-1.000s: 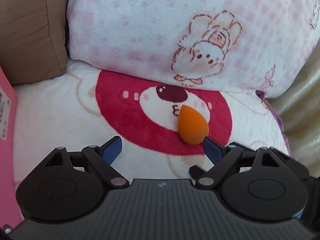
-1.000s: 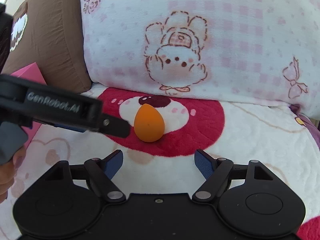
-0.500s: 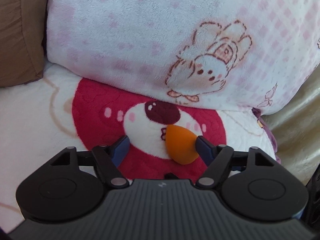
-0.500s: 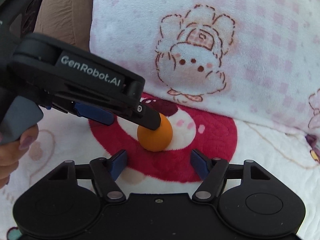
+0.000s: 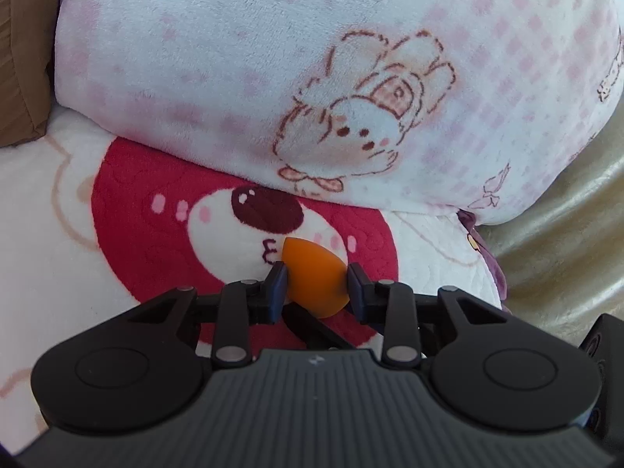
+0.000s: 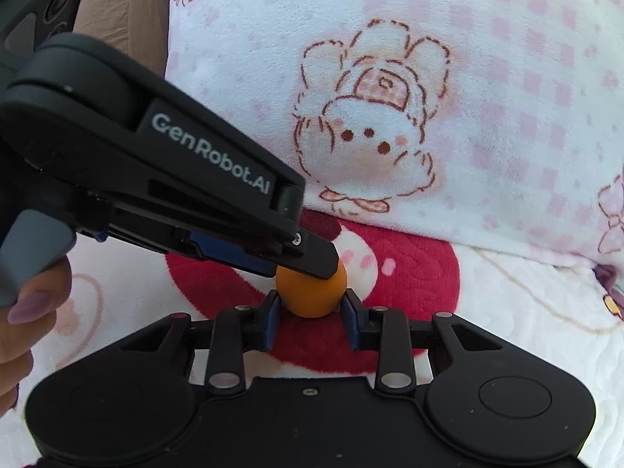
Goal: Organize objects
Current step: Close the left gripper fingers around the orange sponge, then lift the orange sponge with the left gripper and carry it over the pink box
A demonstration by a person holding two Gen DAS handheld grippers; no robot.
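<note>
a: gripped the orange makeup sponge (image 5: 312, 281) with left hand-held gripper (image 5: 316, 288) and right hand-held gripper (image 6: 311, 304), low over the bear blanket (image 5: 136, 234).
b: risked squashing or popping it free through opposing pulls.

The sponge (image 5: 314, 286) sits on the blanket (image 5: 148, 226), on the printed bear face, just in front of the big pillow (image 5: 273, 78) that lies across the back. Left of that pillow, a second cushion (image 5: 19, 58) is tucked in behind. The left gripper (image 5: 316, 288) and the right gripper (image 6: 311, 306) both have their jaws either side of the sponge, touching it; the left one comes in from the left.
</note>
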